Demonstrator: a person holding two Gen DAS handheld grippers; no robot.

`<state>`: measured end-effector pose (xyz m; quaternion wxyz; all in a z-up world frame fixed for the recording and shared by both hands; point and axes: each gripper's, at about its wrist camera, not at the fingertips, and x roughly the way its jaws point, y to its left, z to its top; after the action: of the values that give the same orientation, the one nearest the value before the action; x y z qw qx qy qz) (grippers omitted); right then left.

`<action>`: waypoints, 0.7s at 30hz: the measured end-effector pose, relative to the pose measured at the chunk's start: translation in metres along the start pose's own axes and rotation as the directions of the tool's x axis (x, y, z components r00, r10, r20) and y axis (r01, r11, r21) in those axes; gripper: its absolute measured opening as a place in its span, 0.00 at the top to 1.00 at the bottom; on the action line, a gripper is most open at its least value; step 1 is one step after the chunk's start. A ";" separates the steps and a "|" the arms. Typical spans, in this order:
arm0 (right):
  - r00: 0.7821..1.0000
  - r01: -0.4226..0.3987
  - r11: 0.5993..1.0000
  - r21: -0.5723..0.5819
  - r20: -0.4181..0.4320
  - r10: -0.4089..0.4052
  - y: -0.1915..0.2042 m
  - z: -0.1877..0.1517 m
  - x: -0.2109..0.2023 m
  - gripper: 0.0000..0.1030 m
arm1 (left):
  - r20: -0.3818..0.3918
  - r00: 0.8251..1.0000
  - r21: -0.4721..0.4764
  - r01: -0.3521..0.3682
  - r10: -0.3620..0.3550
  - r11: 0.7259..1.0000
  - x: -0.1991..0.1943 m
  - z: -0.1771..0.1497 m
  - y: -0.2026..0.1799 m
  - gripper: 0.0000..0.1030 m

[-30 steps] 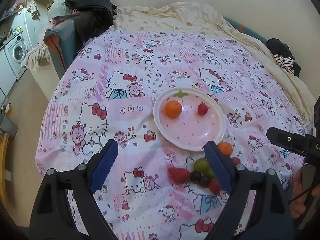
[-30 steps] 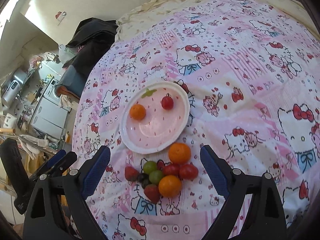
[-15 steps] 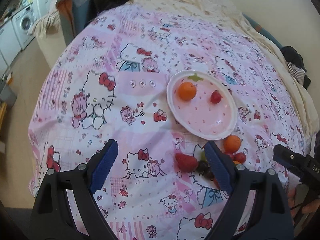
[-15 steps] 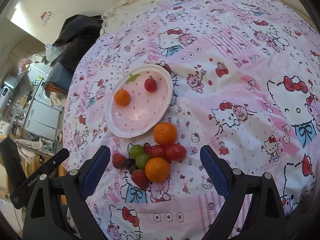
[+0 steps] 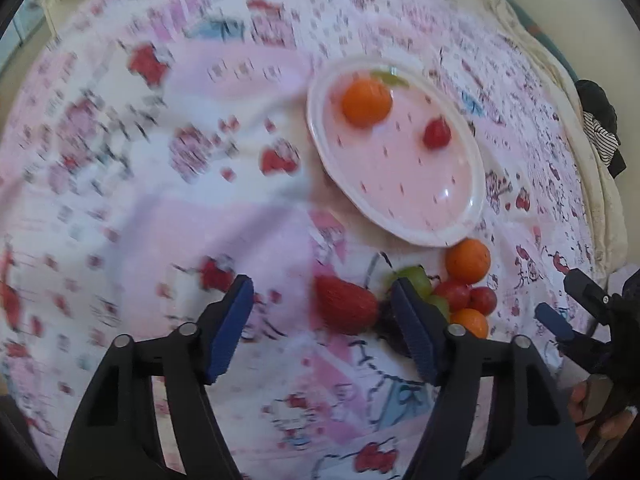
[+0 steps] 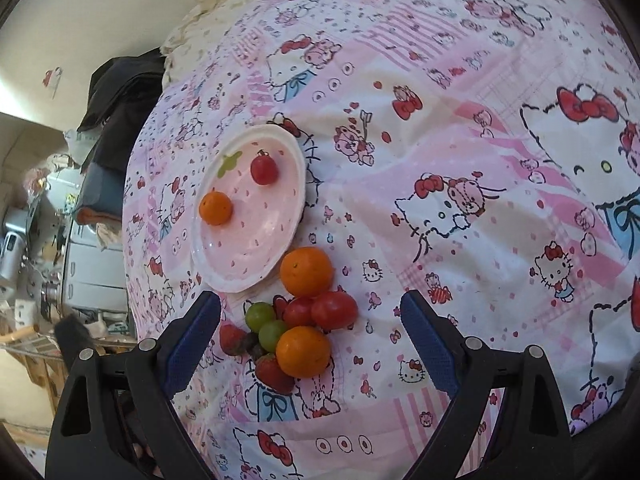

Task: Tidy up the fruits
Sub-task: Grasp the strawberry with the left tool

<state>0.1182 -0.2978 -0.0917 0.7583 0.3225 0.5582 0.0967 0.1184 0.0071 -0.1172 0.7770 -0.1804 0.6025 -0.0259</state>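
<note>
The left gripper, jaws just narrowed but gripping nothing, straddled a strawberry beside the pink plate, while the right gripper stood wide open over the fruit pile.

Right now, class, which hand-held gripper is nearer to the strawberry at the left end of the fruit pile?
Left. The left hand-held gripper has just been closing, with the strawberry between its jaws, untouched. The right hand-held gripper hangs over the pile's middle.

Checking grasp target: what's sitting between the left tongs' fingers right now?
In the left wrist view a strawberry lies between the closing left tongs, nearer the right finger, untouched. Otherwise only bedsheet.
</note>
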 end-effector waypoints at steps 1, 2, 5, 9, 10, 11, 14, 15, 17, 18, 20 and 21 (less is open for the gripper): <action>1.000 -0.002 1.000 0.004 -0.004 0.002 -0.001 0.001 0.001 0.09 | -0.021 1.000 -0.020 0.010 -0.010 1.000 0.005 0.000 -0.001 0.38; 1.000 -0.004 1.000 0.005 -0.008 0.004 -0.001 0.001 0.002 0.09 | -0.041 0.999 -0.046 0.018 -0.020 0.999 0.009 0.000 -0.001 0.38; 1.000 -0.005 1.000 0.004 -0.013 0.005 0.000 0.001 0.004 0.09 | -0.062 0.998 -0.118 0.013 -0.020 0.993 0.016 0.000 -0.002 0.38; 1.000 -0.014 1.000 0.011 -0.015 0.014 0.001 0.001 0.005 0.09 | -0.064 0.998 -0.187 -0.033 0.022 0.982 0.021 0.000 -0.005 0.40; 1.000 -0.016 1.000 0.011 -0.015 0.017 0.001 0.001 0.005 0.09 | -0.066 0.997 -0.198 -0.052 0.040 0.979 0.022 -0.001 -0.006 0.42; 1.000 -0.020 1.000 0.012 -0.014 0.020 0.002 0.001 0.005 0.09 | -0.071 0.996 -0.207 -0.070 0.056 0.976 0.024 -0.001 -0.006 0.48; 0.999 -0.030 0.999 0.012 -0.012 0.030 0.002 0.002 0.003 0.09 | -0.081 0.992 -0.245 -0.118 0.101 0.962 0.026 -0.004 -0.005 0.55; 0.999 -0.032 0.999 0.013 -0.011 0.032 0.001 0.002 0.002 0.09 | -0.087 0.990 -0.255 -0.132 0.113 0.958 0.026 -0.005 -0.007 0.55; 0.999 -0.037 0.999 0.017 -0.010 0.037 0.001 0.001 0.001 0.09 | -0.100 0.986 -0.270 -0.158 0.135 0.950 0.026 -0.008 -0.012 0.55; 0.999 -0.040 0.999 0.021 -0.011 0.040 0.000 0.001 0.001 0.09 | -0.107 0.984 -0.280 -0.166 0.141 0.946 0.027 -0.009 -0.014 0.57; 0.998 -0.053 0.998 0.031 -0.014 0.053 0.000 0.001 0.000 0.09 | -0.122 0.980 -0.291 -0.185 0.155 0.939 0.031 -0.011 -0.022 0.57; 0.998 -0.058 0.998 0.033 -0.014 0.059 0.000 0.001 0.000 0.09 | -0.115 0.979 -0.293 -0.195 0.168 0.936 0.031 -0.012 -0.024 0.57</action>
<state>0.1192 -0.2982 -0.0911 0.7457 0.3504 0.5556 0.1121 0.1200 -0.0267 -0.1411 0.7118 -0.2394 0.6473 0.1304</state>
